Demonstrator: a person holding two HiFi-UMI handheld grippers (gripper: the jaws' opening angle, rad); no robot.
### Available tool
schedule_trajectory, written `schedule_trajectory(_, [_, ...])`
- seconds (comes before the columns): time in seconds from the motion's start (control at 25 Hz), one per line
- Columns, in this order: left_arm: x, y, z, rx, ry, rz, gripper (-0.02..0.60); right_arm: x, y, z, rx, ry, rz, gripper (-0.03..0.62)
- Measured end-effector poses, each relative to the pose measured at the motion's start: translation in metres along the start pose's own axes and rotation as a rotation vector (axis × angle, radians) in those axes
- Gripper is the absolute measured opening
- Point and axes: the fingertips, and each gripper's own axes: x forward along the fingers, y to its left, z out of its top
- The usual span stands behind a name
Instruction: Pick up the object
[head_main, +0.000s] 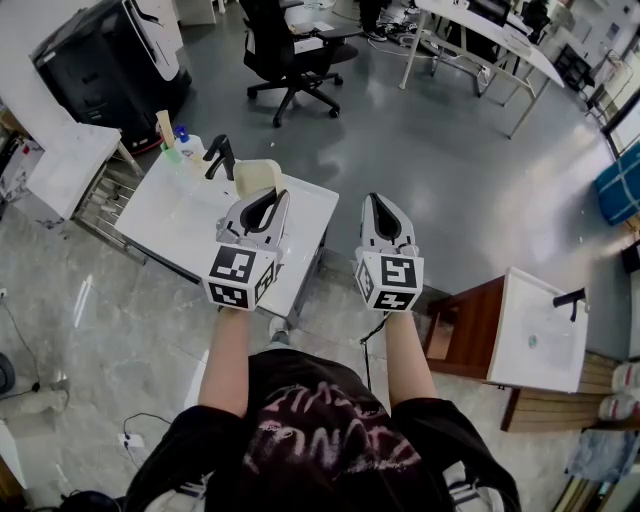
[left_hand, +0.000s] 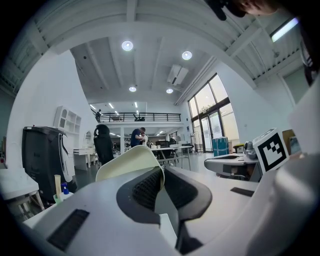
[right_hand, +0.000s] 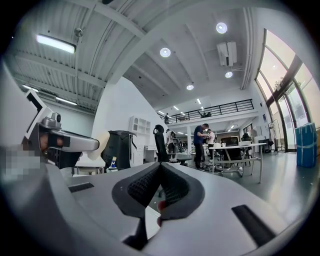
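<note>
At the tip of the left tongs (head_main: 266, 197), over the near right part of the white tabletop (head_main: 170, 215), sits the task's thing: a pale cream, thin-walled curved shell (head_main: 255, 177). In the left gripper view I see the two dark ribbed pads nearly together, pinching one edge of that shell. The rest of it juts straight ahead of the tongs and arches up and to the left. Its long axis runs roughly on from the tongs' own line, and it looks to me raised off the surface. The right tongs (head_main: 383, 203) hang just beside the left, off the tabletop's edge and above the grey floor, jaws closed tip to tip on nothing. The left hand alone has the shell, so I judge any carry depends on that edge grip, with the right near enough to help.
</note>
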Motion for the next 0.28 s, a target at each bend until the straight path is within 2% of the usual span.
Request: schedule_trajectory(0.28, [0.0018, 0.0029, 0.0036, 0.003, -0.008, 0.005, 0.038, 0.0034, 0.0003, 0.0035, -0.004, -0.009, 0.005, 0.014])
